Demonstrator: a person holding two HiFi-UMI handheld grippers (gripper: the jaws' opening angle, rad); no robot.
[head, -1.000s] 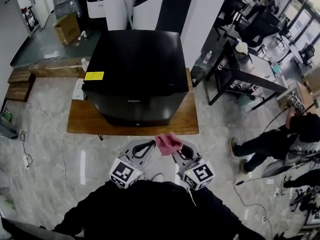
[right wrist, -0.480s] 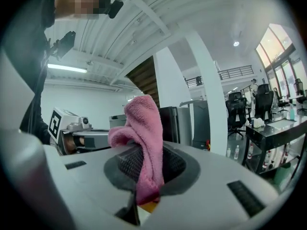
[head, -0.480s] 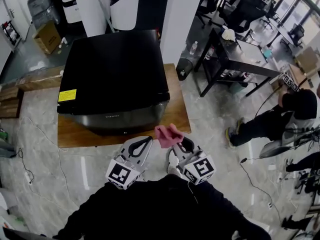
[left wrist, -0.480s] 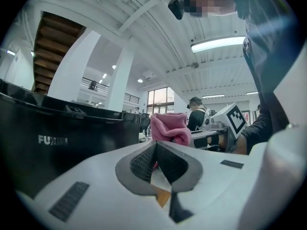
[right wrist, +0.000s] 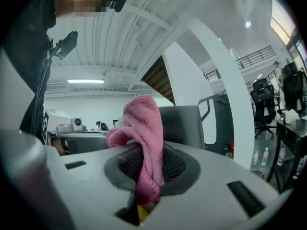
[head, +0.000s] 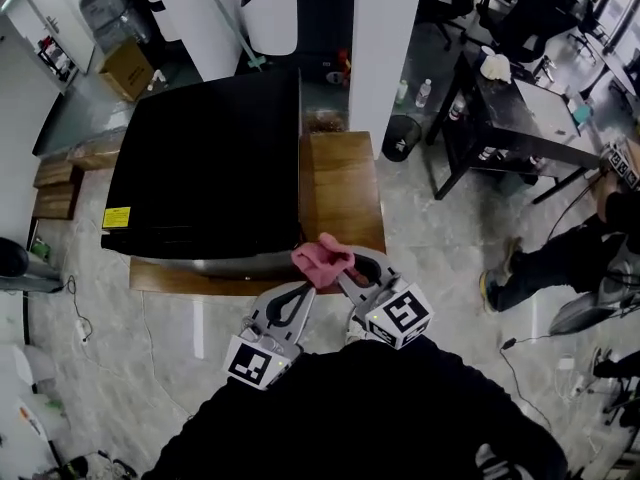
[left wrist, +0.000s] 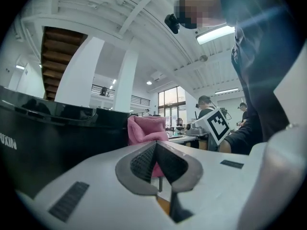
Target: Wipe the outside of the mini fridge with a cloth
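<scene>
A black mini fridge stands on a low wooden table, its glossy top toward me. My right gripper is shut on a pink cloth, which sticks up bunched just off the fridge's front right corner. In the right gripper view the pink cloth is pinched between the jaws and hangs down past them. My left gripper is shut with nothing in it, below the fridge's front edge; its view shows the fridge front at left and the cloth beyond the jaws.
A white pillar rises behind the table. A dark desk with chairs stands at the right, and a seated person is at the far right. A cardboard box and wooden pallets lie at the left.
The view has swung so the fridge now sits left of centre and nearer. Both grippers with the cloth have come up to the fridge's front right corner.
</scene>
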